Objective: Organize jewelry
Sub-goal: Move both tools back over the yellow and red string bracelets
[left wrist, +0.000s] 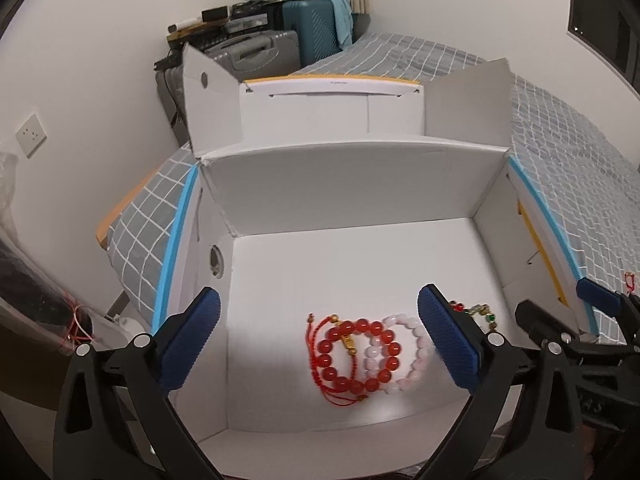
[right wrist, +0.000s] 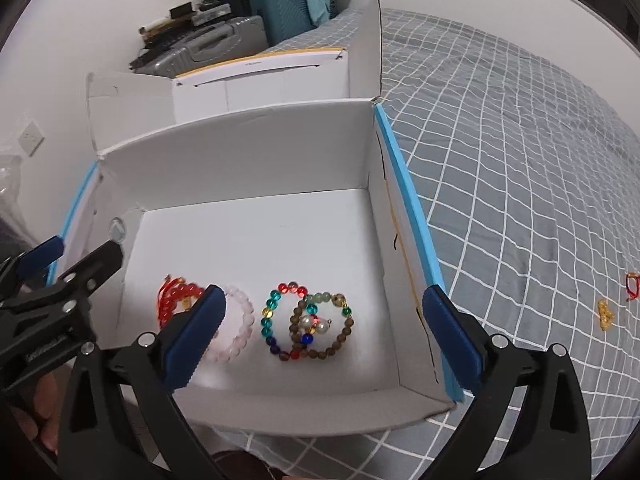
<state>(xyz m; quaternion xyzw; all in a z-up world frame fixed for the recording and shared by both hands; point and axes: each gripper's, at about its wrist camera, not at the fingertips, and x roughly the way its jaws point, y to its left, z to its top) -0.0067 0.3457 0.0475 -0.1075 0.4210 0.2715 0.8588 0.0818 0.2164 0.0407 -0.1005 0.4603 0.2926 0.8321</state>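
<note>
The grey checked bedspread (right wrist: 520, 160) carries an open white cardboard box (right wrist: 248, 160), flaps standing, its floor holding most of the jewelry near the front wall. Both tools hover above the box: the left gripper (left wrist: 320, 344) has its blue pads wide apart with nothing between them, and the right gripper (right wrist: 324, 340) is likewise spread and empty, its right finger (right wrist: 452, 336) outside the right box wall. Contents, left to right: a red bead bracelet (left wrist: 356, 356) lying with a red cord bracelet (left wrist: 320, 344); a pale pink bead bracelet (right wrist: 240, 328) overlapping the red one; a multicoloured glass bead bracelet (right wrist: 276, 320); and a brown bead bracelet (right wrist: 324, 332) crossing it, with pearl charms (right wrist: 314, 322) inside the loop. Two pieces remain outside on the bedspread, well apart from the box to the right: a small yellow item (right wrist: 605, 314) and a small red item (right wrist: 633, 286), both too small to identify further. Judgement: all pieces are light and limp, the strung beads hard, smooth and prone to roll or slip from the pads. The remaining pieces sit on soft cloth; pinch across the strand or cord at one side, not over a single bead, closing gently to avoid snagging fabric.
</note>
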